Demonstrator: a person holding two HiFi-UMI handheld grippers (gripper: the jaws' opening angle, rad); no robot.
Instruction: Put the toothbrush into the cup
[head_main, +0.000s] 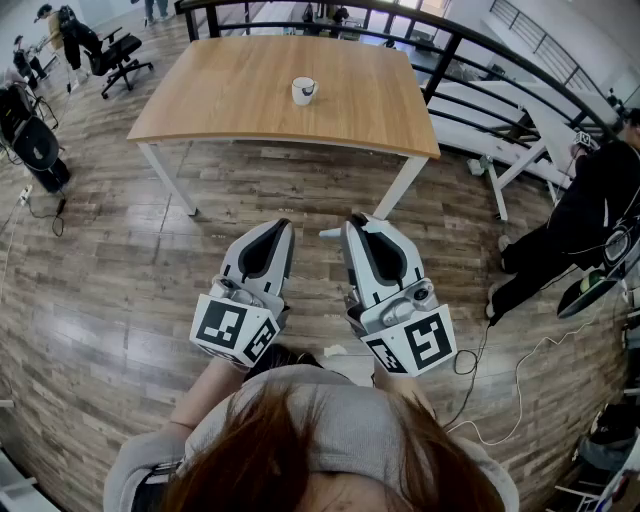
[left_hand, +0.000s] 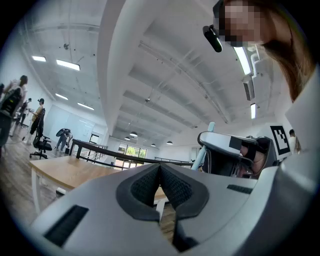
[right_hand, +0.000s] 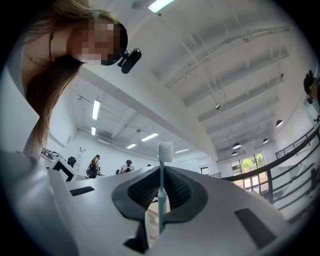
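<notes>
The right tool (head_main: 358, 222) pinches the toothbrush (right_hand: 161, 192), which lies straight across its jaws with the brush end poking out toward the left tool (left_hand: 160, 167), closed on nothing, while the cup (head_main: 304, 90) sits on the desk (head_main: 220, 95) far ahead of both.

table (head_main: 230, 100): matt wood | floor (head_main: 100, 290): glossy wood planks | cup (head_main: 304, 90): glossy
</notes>
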